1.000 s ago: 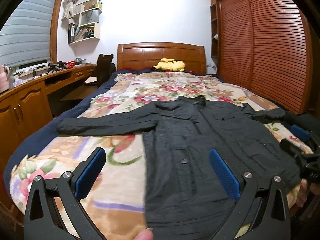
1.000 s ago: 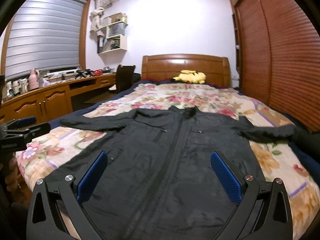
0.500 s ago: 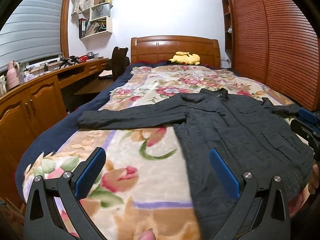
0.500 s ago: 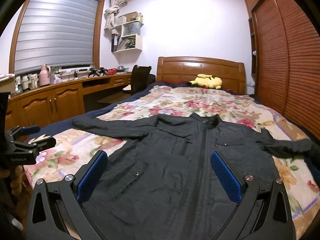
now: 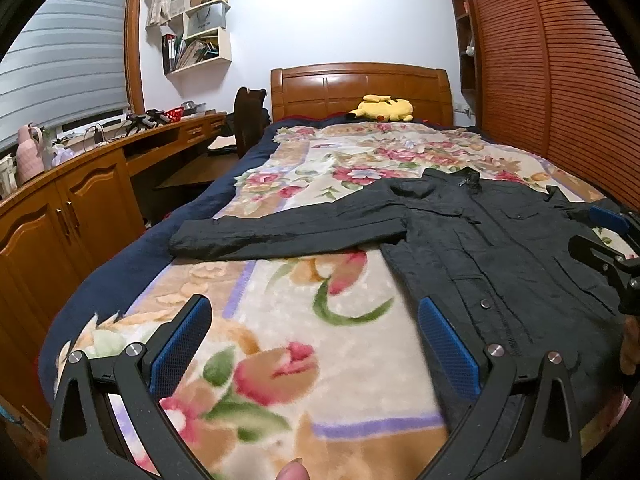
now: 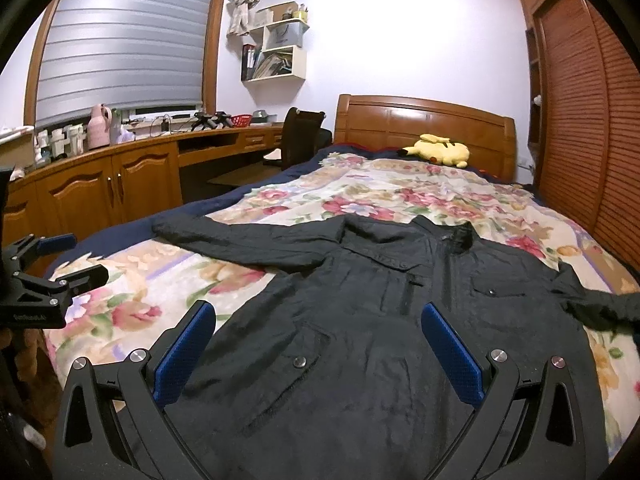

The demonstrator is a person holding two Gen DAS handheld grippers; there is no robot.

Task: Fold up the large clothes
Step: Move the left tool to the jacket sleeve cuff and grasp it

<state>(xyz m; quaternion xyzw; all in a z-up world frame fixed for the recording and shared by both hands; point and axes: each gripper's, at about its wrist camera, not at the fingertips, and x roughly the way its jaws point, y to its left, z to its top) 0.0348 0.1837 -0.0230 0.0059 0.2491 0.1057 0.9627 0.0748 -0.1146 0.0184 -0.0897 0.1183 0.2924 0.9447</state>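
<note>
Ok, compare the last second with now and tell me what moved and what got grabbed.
The left gripper swung left, off the black jacket, and now faces bare floral blanket, toward the outstretched sleeve. The right gripper shifted only slightly and still hangs over the jacket front. Nothing was grabbed: both remain open and empty. The jacket lies spread as before.

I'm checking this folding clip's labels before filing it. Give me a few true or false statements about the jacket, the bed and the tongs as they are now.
1. The dark jacket lies spread front up on the floral blanket. True.
2. The left tongs are shut on a sleeve. False: they are open, over bare blanket beside the jacket.
3. A yellow plush toy lies near the wooden headboard. True.
4. The jacket's sleeve is folded across its chest. False: it stretches out sideways.
5. The right tongs are open above the jacket's lower front. True.
</note>
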